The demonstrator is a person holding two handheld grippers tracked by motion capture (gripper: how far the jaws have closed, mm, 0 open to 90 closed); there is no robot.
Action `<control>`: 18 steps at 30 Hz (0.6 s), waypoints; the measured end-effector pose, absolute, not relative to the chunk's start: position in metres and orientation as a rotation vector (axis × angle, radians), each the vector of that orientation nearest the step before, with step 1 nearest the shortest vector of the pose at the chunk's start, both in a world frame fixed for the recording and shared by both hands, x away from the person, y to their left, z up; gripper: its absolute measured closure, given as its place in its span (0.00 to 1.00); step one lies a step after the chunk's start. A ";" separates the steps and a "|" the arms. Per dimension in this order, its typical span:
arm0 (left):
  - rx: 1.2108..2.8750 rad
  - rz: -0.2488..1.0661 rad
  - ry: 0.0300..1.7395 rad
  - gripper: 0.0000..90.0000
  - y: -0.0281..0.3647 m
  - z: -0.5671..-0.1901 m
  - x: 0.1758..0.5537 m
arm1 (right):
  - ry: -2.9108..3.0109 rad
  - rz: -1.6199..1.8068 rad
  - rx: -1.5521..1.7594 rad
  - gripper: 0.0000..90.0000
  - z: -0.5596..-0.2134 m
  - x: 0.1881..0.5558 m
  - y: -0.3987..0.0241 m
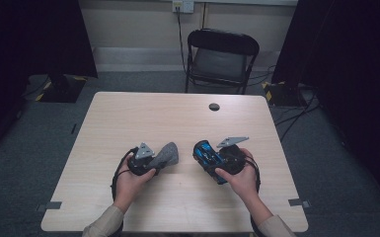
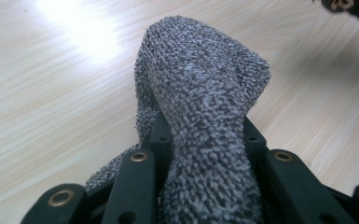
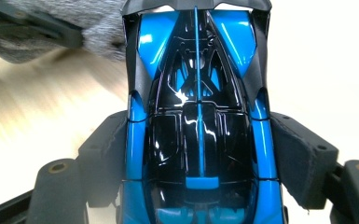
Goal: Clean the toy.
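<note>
The left claw (image 1: 159,159) is clamped tight on a grey cloth (image 2: 200,93), which sticks out past its tips just above the counter (image 1: 177,118). The right claw (image 1: 208,157) grips a blue toy car (image 3: 198,116) by its sides, near the cloth.

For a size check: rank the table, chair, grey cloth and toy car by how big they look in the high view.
1. Table, by far the largest.
2. Chair, though it stands farther off.
3. Cloth and toy car look about alike, each partly hidden by its gripper; no ranking.
</note>
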State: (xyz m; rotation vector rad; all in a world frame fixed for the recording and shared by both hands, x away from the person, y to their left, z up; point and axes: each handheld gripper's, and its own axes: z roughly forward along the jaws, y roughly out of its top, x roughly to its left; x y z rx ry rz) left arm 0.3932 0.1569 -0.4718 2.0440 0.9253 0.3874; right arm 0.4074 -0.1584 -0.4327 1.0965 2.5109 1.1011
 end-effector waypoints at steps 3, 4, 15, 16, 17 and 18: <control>2.041 0.381 0.949 0.75 0.163 -0.474 0.393 | 2.504 1.065 1.104 0.29 -0.434 0.411 -0.164; 2.040 0.389 0.950 0.75 0.165 -0.474 0.393 | 2.505 1.052 1.102 0.29 -0.435 0.412 -0.165; 2.034 0.400 0.983 0.75 0.185 -0.473 0.400 | 2.482 1.001 1.145 0.29 -0.443 0.434 -0.174; 2.034 0.400 0.983 0.75 0.185 -0.473 0.400 | 2.482 1.001 1.145 0.29 -0.443 0.434 -0.174; 2.041 0.409 0.991 0.75 0.190 -0.474 0.402 | 2.482 0.989 1.146 0.29 -0.444 0.436 -0.174; 2.030 0.408 1.007 0.75 0.195 -0.475 0.404 | 2.477 0.971 1.159 0.29 -0.446 0.441 -0.177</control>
